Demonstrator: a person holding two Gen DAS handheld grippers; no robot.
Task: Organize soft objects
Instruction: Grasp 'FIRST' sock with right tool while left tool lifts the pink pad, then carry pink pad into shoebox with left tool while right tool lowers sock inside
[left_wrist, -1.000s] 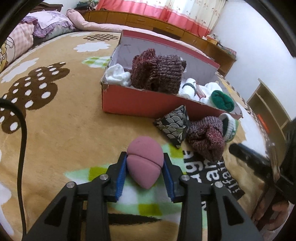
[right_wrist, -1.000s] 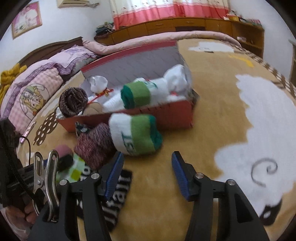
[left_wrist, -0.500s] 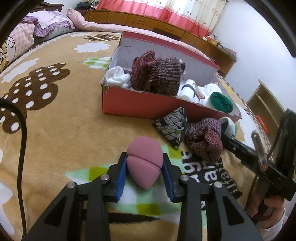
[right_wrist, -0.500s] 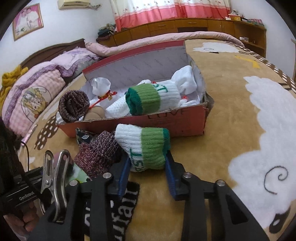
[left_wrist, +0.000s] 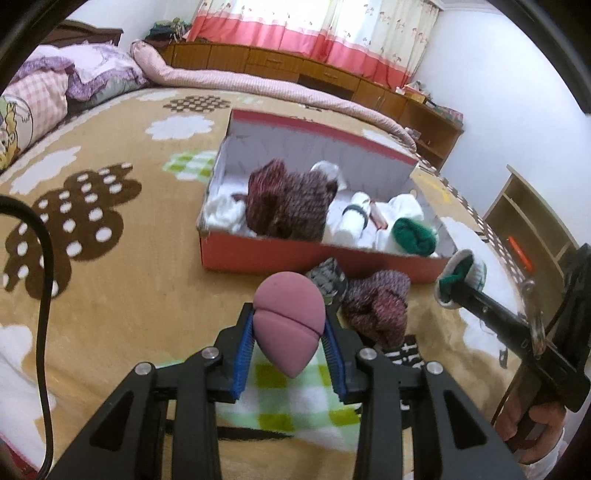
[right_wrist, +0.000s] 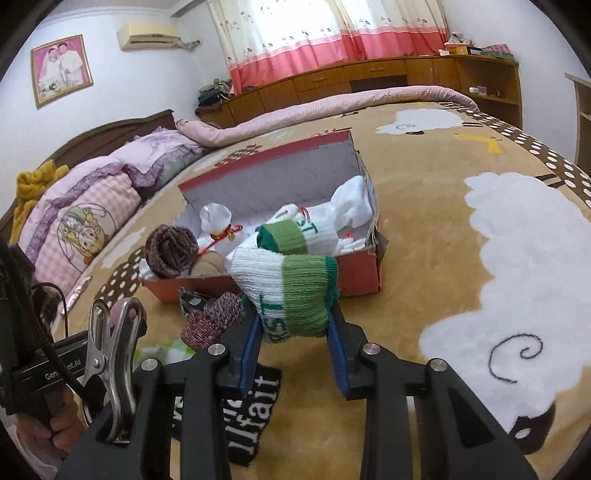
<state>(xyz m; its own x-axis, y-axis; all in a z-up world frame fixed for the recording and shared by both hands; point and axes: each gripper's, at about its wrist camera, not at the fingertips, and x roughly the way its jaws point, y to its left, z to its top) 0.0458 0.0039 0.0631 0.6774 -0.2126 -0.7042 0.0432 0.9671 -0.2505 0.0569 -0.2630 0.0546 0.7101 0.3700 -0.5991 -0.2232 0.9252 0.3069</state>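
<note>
the right claw (right_wrist: 295, 332) has just been closed on the sock (right_wrist: 291, 291) and it is lifted off the bed (right_wrist: 424, 258); the left claw (left_wrist: 290, 347) holds the sponge (left_wrist: 290, 328), also raised, near the box (left_wrist: 295, 258).

the red box (left_wrist: 317, 258) stands open-topped on the bed's blanket (left_wrist: 122, 295), its left end crowded by a maroon knit bundle (left_wrist: 288, 206) and its right by rolled white socks (right_wrist: 314, 232). a second maroon knit bundle (left_wrist: 376, 306) lies against its near wall; blanket to either side lies open.
</note>
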